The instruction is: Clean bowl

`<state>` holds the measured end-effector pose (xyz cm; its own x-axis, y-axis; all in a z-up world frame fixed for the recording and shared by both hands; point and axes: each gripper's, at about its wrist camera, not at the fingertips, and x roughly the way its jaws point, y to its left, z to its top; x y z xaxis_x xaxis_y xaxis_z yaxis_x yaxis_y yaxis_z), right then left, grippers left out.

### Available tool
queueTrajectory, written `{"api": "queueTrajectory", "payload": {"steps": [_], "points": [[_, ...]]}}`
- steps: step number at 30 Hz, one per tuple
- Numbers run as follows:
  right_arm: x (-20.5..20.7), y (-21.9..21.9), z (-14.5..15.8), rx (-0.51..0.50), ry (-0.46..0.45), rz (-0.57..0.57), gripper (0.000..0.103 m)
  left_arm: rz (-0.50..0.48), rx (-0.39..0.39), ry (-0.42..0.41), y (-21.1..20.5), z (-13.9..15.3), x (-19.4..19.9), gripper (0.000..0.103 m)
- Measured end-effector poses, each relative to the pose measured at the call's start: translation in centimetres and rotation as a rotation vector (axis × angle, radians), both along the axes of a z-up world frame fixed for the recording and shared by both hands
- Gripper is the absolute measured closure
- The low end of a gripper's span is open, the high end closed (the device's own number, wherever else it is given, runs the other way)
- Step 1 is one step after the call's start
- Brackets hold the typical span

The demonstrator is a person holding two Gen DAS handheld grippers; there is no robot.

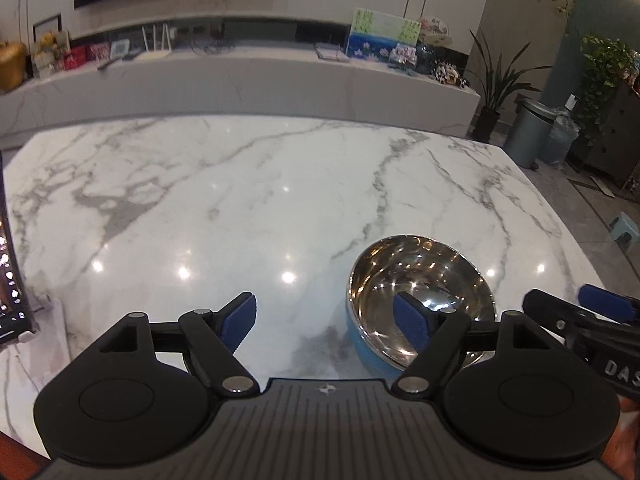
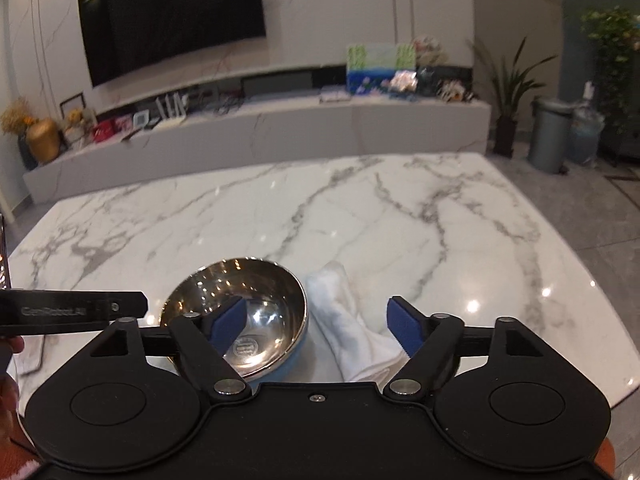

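A steel bowl (image 1: 420, 292) with a blue outside stands upright on the marble table (image 1: 240, 200), near its front edge. Its inside is shiny and holds nothing. My left gripper (image 1: 326, 320) hovers open above the table just left of the bowl; its right finger overlaps the bowl's rim in this view, and nothing lies between the pads. In the right wrist view the bowl (image 2: 236, 300) is at lower left, with a crumpled white cloth (image 2: 352, 328) lying on the table right beside it. My right gripper (image 2: 316, 326) is open above the cloth and the bowl's right side, holding nothing.
A lit screen on a stand (image 1: 12, 272) sits at the table's left edge. A long marble bench (image 2: 280, 128) with ornaments runs behind the table, below a wall television (image 2: 172, 16). A grey bin (image 2: 550, 136) and potted plants stand on the floor to the right.
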<state>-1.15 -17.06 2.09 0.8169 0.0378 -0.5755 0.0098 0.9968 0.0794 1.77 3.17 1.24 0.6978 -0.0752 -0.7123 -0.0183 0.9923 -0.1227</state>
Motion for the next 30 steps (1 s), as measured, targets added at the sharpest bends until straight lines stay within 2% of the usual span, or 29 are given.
{"api": "queueTrajectory", "payload": {"steps": [2, 3, 8, 13, 16, 19, 30], "points": [[-0.7, 0.4, -0.4, -0.016, -0.016, -0.019, 0.027, 0.004, 0.011, -0.015, -0.2, -0.2, -0.3, 0.024], [-1.0, 0.6, -0.7, -0.023, -0.02, -0.025, 0.027, 0.005, 0.014, -0.021, -0.4, -0.3, -0.4, 0.017], [-1.7, 1.0, -1.9, -0.026, 0.005, -0.026, 0.027, 0.011, 0.016, -0.011, -1.0, -1.2, -1.1, 0.018], [-2.0, 1.1, -2.1, -0.023, 0.005, -0.048, 0.027, -0.022, 0.063, -0.046, -1.6, -1.3, -1.9, 0.018], [-2.3, 1.3, -2.2, -0.021, 0.012, -0.046, 0.027, -0.034, 0.058, -0.059, -1.8, -1.2, -2.3, 0.018], [-2.5, 1.8, -2.3, -0.035, 0.015, -0.034, 0.027, -0.04, 0.047, -0.048, -1.8, -1.3, -2.5, 0.018], [-2.6, 2.0, -2.9, -0.039, 0.048, -0.019, 0.027, -0.019, 0.126, -0.009, -2.7, -2.0, -2.6, 0.018]]}}
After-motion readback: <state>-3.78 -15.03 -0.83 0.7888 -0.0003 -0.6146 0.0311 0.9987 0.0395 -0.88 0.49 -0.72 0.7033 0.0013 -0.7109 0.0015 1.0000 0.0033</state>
